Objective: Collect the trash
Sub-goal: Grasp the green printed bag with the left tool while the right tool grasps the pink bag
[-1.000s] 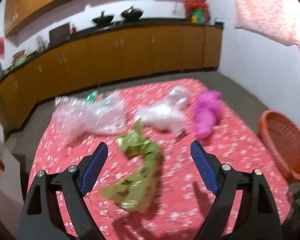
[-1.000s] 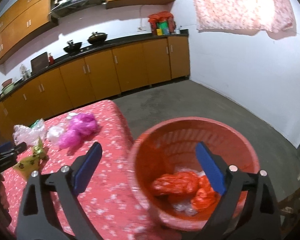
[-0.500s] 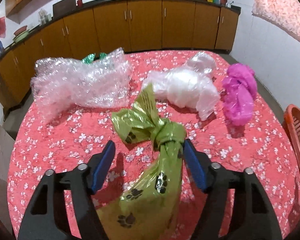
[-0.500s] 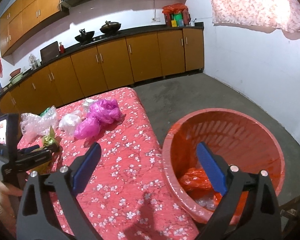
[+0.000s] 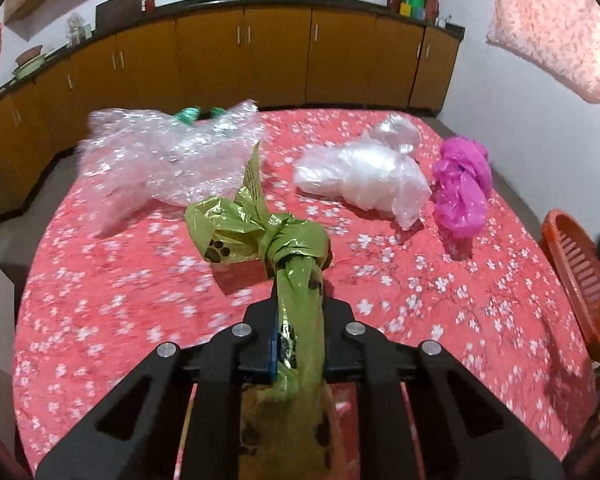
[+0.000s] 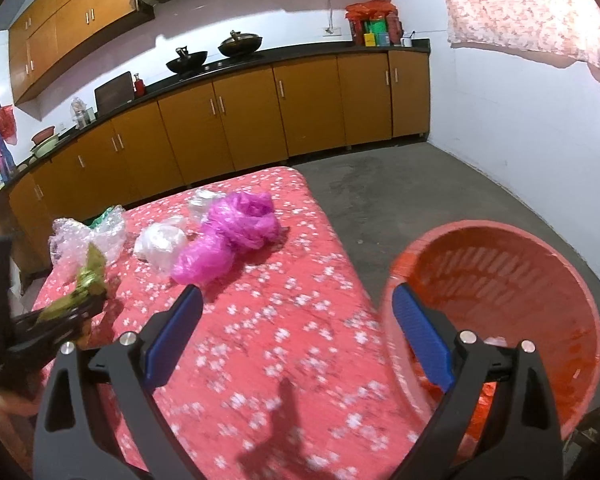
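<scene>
Trash lies scattered on the worktop (image 5: pixel 100 312) with its red floral cloth: a green bag (image 5: pixel 276 240) printed with black paw marks and a strip of small writing too fine to read, crumpled bubble wrap (image 5: pixel 156 160), a white plastic bag (image 5: pixel 364 176) and a magenta bag (image 5: pixel 462 188). The left hand-held gripper (image 5: pixel 298 332) is closing its jaws on the knotted green bag's neck, pads pressing the plastic. The right hand-held gripper (image 6: pixel 296 332) stands wide open and empty, near the orange basket (image 6: pixel 540 264) beside the worktop
</scene>
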`<state>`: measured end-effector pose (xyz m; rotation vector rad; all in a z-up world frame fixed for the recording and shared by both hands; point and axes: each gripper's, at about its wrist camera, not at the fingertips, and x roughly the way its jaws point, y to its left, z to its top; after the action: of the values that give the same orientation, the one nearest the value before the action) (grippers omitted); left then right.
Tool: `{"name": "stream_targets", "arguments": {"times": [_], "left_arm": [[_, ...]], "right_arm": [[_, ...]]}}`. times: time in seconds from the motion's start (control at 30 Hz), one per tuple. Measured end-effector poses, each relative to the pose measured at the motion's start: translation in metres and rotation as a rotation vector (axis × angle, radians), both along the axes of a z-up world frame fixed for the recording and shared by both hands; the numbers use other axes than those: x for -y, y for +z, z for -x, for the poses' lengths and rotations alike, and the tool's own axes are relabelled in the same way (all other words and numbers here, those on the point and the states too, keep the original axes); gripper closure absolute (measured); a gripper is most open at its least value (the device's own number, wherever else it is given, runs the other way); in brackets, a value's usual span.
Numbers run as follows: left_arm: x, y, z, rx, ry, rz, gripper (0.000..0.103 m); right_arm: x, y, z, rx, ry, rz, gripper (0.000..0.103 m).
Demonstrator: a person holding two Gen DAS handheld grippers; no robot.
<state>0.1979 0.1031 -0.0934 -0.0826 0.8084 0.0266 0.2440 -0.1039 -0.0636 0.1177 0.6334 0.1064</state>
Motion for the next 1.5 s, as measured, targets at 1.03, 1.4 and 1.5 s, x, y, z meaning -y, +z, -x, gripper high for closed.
{"name": "stream_targets", "arguments": {"times": [1.03,1.4,1.5], "left_arm": [[-0.068,0.019,0.015,0.063,0.086,0.053,0.089],[-0.062,0.029,0.022,0.085,0.082,0.061,0.089],[-0.058,0.033,0.025,0.089,0.081,0.06,0.089]], "right_arm": [[-0.1,-0.043,-0.138,-0.147,-0.048,0.108,0.042],[-0.084,-0.032,-0.099,-0.153,0.019,0.067,0.061],[-0.082,-0.028,-0.08,-0.141,0.044,0.056,0.062]]}}
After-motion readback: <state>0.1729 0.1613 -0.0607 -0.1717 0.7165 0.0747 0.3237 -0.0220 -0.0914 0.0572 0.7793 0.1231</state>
